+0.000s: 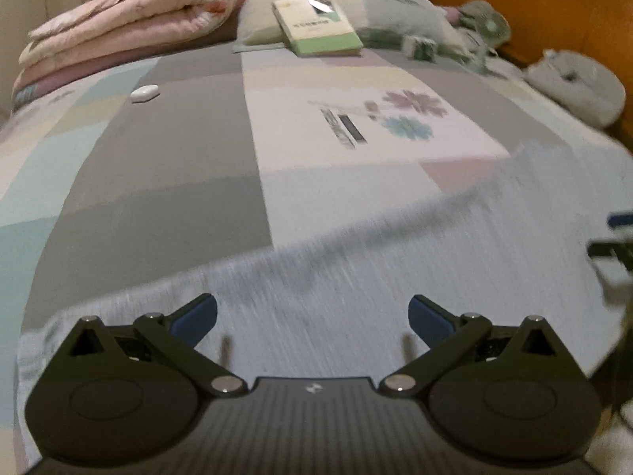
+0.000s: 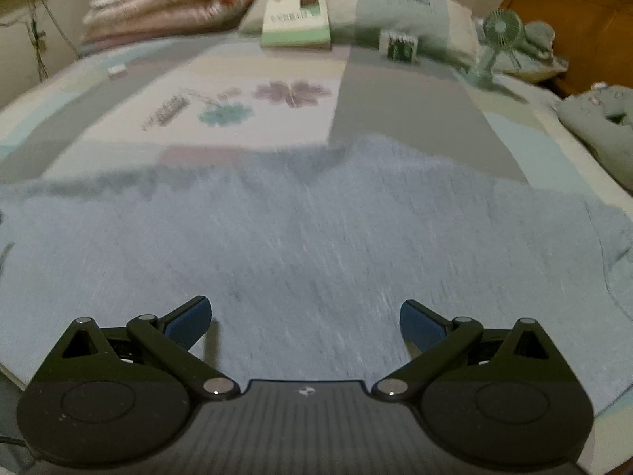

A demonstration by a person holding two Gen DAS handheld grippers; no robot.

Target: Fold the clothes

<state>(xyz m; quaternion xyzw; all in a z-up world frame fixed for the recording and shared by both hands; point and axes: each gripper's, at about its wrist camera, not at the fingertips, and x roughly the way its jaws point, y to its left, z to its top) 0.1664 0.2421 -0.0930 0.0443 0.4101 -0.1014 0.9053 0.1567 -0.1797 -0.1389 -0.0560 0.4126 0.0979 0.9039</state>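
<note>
A light blue-grey knit garment lies spread flat on the near part of the bed; it also fills the right wrist view. My left gripper is open and empty, just above the garment's near left part. My right gripper is open and empty over the garment's near middle. A sleeve or side flap trails to the right. Part of the right gripper shows at the right edge of the left wrist view. Both views are motion-blurred.
The patchwork bedsheet carries a small white device, a book against a pillow, a small box, a green handheld fan, a folded pink quilt and a grey-green bundle. A wooden headboard stands at the right.
</note>
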